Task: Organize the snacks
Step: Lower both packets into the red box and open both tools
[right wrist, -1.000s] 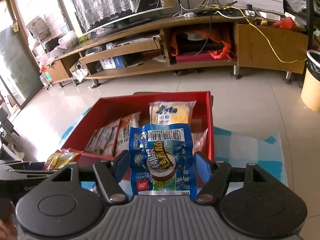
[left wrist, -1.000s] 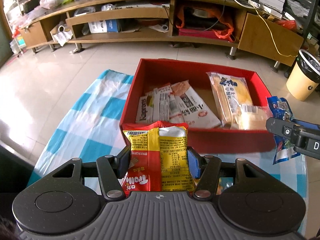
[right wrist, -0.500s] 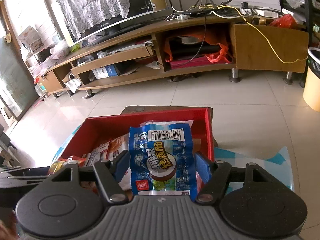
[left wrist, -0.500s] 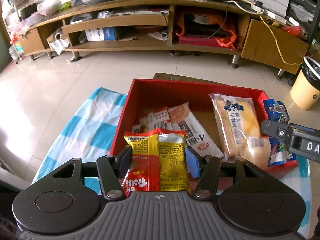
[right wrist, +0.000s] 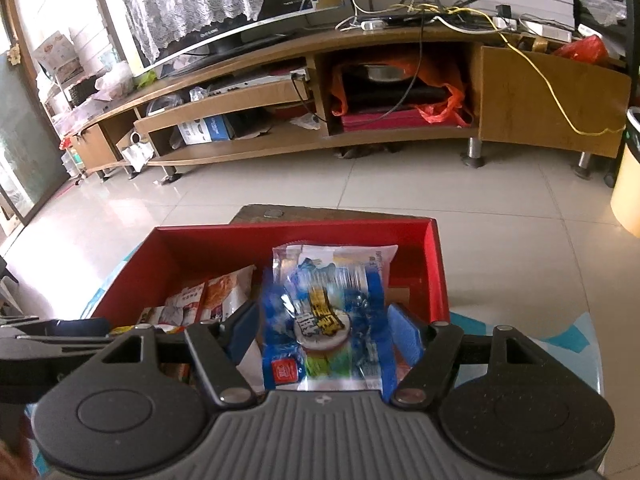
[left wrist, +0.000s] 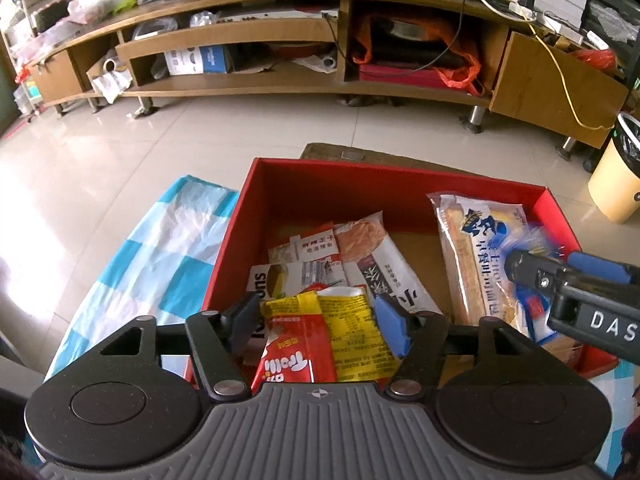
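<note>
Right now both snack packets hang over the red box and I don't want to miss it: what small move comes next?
Probably finish opening the left hand-held gripper, whose jaws have just been opening: its yellow-red packet sits loose between them, above the red box.

your left gripper [left wrist: 318, 322]: black ribbed body, round caps, silver screws | your right gripper [right wrist: 322, 332]: blue pads, white "DAS" lettering

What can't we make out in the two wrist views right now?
- Right wrist: blue pack motion-blurred between the just-opening jaws of the right gripper; print unreadable.
- Left wrist: yellow-red pack, lower end hidden behind the left gripper, jaws also just opening.
- Left wrist: red box, most of its near wall hidden by that gripper.
</note>
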The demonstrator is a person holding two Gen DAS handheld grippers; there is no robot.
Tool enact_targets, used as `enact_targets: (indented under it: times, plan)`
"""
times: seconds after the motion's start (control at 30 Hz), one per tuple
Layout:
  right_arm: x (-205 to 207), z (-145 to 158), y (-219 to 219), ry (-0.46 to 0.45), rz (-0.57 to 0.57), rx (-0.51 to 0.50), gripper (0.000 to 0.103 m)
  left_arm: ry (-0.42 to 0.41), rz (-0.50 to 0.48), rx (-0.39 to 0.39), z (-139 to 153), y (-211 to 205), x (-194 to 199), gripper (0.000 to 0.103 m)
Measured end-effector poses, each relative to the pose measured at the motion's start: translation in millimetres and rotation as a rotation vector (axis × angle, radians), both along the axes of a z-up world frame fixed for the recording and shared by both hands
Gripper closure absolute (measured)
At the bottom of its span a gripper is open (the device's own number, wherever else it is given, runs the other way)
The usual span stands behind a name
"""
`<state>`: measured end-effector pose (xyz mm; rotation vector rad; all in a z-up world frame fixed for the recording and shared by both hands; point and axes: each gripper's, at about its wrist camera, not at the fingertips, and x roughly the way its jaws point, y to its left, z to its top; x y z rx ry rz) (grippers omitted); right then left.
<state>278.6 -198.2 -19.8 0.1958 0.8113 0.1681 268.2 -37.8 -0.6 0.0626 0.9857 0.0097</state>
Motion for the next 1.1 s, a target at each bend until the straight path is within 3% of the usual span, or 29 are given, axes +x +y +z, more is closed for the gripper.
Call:
enact_targets:
  times: [0.07,0.27,0.7,0.93,1.1]
  plan:
    - [-1.0,2.0,0.3,-0.009,0.002,-0.005,0.028,-0.002,0.003,0.000,1.1,0.4,-0.6,0.027]
    - [-4.0,11.9,1.0,-0.032,-0.002,-0.010,0.026,-0.021,0.015,0.003,9.7,2.5,-5.2,0.018]
    - [-33.9,27.9,19.7,-0.031,0.076,-0.013,0.026,-0.032,0.027,-0.005,30.4,18.7,-31.6,0.015]
    - [-61.5,19.1,39.9,0.042,0.210,-0.014,0.025,0.001,0.050,-0.004,29.1,40.2,-58.3,0.015]
    - [-79.9,5.7,59.6,0.087,0.322,-0.040,0.020,0.022,0.069,-0.018,30.9,59.9,-76.3,0.015]
